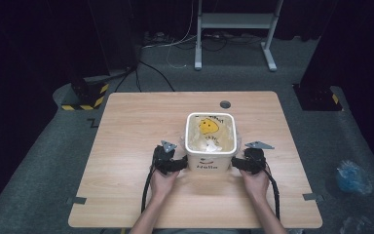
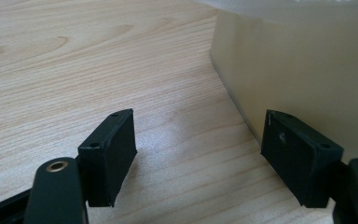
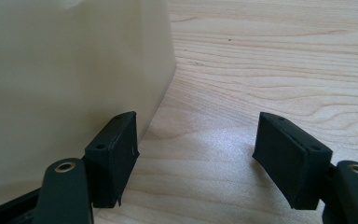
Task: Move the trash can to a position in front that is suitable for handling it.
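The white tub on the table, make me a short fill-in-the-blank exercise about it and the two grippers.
1. The white tub stands on a ____ table.
2. The left gripper and the right gripper sit on opposite ____ of the tub.
3. The jaws of both grippers stand ____, with only bare tabletop between them.
4. The word printed on the tub's near wall is ____.

Missing words: wooden; sides; open; Hello

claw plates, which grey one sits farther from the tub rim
The grey plate on the right claw: bare table shows between it and the white tub, while the left claw's plate nearly meets the rim.
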